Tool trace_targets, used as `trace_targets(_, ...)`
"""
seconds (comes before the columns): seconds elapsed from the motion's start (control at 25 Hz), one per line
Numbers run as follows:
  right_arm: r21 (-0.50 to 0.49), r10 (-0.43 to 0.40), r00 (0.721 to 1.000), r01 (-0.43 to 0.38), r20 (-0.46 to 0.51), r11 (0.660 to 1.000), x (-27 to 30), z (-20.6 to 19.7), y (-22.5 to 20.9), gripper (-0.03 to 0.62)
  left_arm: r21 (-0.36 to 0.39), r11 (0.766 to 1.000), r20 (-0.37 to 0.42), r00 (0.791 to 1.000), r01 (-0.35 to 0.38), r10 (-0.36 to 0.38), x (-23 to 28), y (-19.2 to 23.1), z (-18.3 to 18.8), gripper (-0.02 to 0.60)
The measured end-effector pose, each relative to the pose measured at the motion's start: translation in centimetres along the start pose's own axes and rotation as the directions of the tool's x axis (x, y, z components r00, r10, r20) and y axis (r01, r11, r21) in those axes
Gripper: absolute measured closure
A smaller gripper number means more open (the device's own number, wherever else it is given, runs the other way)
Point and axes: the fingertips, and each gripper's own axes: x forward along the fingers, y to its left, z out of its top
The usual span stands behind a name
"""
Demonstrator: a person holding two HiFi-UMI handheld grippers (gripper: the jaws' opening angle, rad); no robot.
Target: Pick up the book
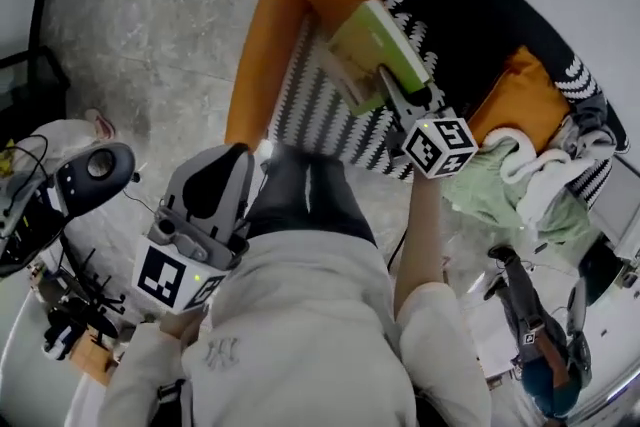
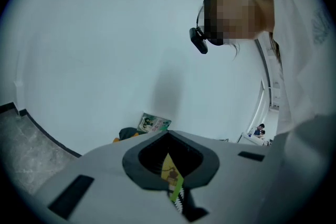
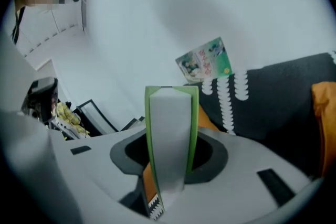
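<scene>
right hand-held gripper (image 1: 396, 93): jaws partway open and clamped on the green book (image 1: 378, 53), one pad on each cover. The right gripper view shows the white page block filling the gap between the jaws.
book position: held in the air above the black patterned sofa (image 1: 480, 10) and over its striped cushion (image 1: 318, 110). It does not appear to rest on either.
book axis: it sticks out from the jaws away from the person, gripped near one end, so most of its length overhangs beyond the fingertips.
left hand-held gripper (image 1: 222, 177): jaws drawn together on nothing, with only a thin slit showing between them in its own view.
nearer hand: the right already has the book. The left is well apart, lower left in the head view, close to the person's body and over the marble floor (image 1: 150, 35).
next move, as a judgement: the lift looks done, and a far-end sag of the book is the main risk.
other book (image 3: 205, 59): a colourful one leans against the wall behind the sofa, untouched.
</scene>
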Motion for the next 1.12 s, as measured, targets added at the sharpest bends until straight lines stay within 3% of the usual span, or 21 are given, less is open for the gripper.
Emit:
trace_targets(0.24,0.019,-0.037,0.98,0.034,0.198,0.999,-7.5,8.0,6.3,0.444,0.042,0.997,0.122,0.991,-0.064,0.059,-4.5,2.6,5.1,0.58)
trace_targets(0.48,-0.061,-0.048,0.949,0.07,0.311,0.996,-15.6,13.3,10.6,0.444,0.065,0.994,0.185,0.98,-0.086,0.073,-6.1,0.5,8.4,0.58)
trace_targets(0.84,-0.049,-0.031,0.949,0.049,0.315,0.998,-20.5,11.3,15.9,0.445,0.073,0.993,0.224,0.972,-0.096,0.077,-8.4,-1.1,9.8,0.58)
trace_targets(1.12,-0.033,-0.02,0.961,0.031,0.277,0.999,-21.7,9.4,17.1,0.445,0.066,0.994,0.233,0.97,-0.09,0.072,-8.4,-2.5,10.0,0.58)
